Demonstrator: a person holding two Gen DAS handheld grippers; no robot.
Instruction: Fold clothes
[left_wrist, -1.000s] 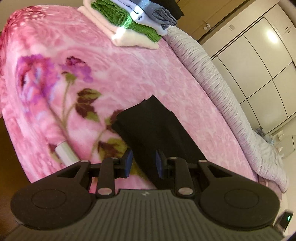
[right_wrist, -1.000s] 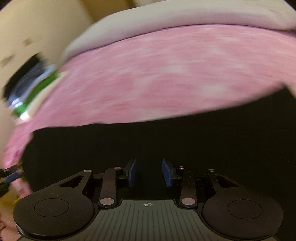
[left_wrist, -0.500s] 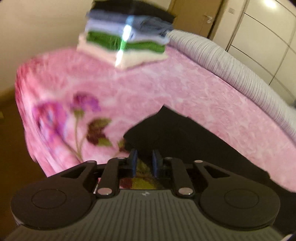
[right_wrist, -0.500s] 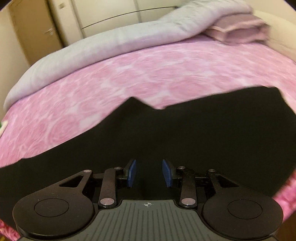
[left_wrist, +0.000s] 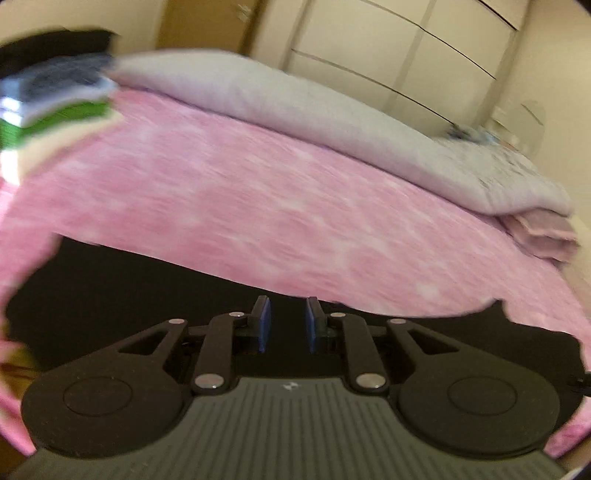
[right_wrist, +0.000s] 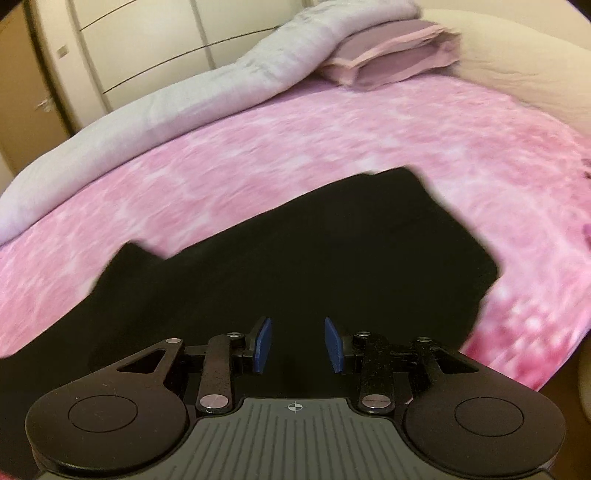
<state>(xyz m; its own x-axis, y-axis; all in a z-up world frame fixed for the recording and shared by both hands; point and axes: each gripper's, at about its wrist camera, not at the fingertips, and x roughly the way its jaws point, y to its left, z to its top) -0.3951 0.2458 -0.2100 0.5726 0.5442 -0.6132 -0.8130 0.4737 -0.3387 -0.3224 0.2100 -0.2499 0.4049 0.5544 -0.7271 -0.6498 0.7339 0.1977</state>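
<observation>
A black garment (right_wrist: 295, 266) lies spread flat on the pink blanket (right_wrist: 332, 147) of the bed, close under both cameras. The left hand-held gripper (left_wrist: 285, 325) and the right hand-held gripper (right_wrist: 298, 345) hover over it, fingers apart, holding nothing. The cloth looks soft, light and limp; I would pinch it at a corner or hem, since a mid-panel grip would likely bunch it.

We are in a home bedroom: a bed (right_wrist: 332, 140) under a pink blanket (left_wrist: 258, 206), a grey duvet (left_wrist: 295, 107), fitted wardrobes (left_wrist: 406, 48) and a door (right_wrist: 33, 92).
</observation>
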